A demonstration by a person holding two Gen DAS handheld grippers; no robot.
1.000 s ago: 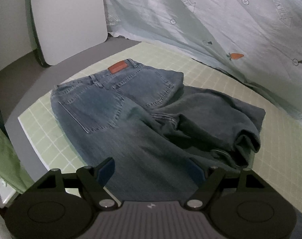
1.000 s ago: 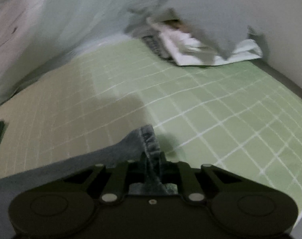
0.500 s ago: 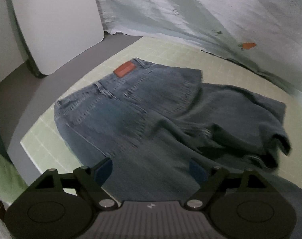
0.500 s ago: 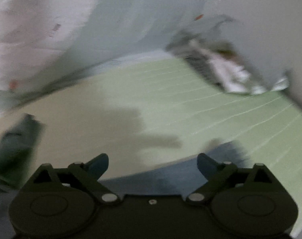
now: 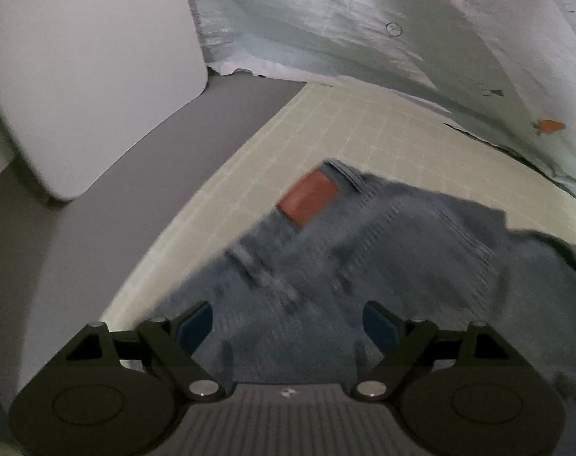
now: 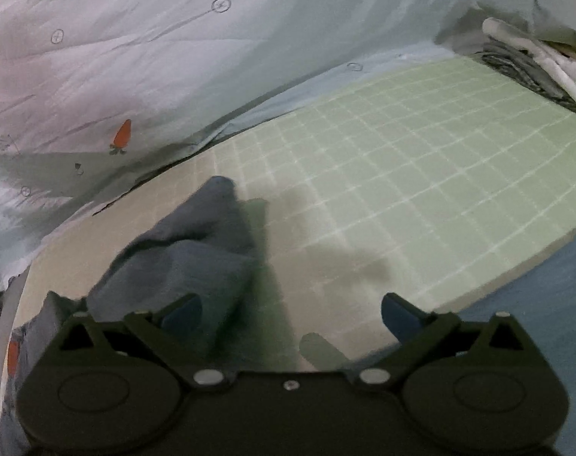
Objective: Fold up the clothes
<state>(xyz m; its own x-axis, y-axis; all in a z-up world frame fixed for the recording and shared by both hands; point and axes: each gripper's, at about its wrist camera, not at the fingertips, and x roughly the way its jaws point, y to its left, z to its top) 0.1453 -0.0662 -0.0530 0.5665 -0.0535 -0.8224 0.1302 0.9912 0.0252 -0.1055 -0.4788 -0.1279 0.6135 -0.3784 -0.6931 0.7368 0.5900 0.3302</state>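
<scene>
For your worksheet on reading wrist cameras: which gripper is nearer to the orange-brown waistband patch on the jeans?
Left. The left gripper hovers over the jeans just below the patch. From the right gripper, the patch shows only at the far left edge.

Black tongs (image 5: 288,323), blue pads (image 5: 195,325)

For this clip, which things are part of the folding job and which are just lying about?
Job: jeans, folding mat, left gripper and right gripper, both open and empty.

Lying about: carrot-print sheet, white board, pile of cloth at the mat's far corner.
</scene>
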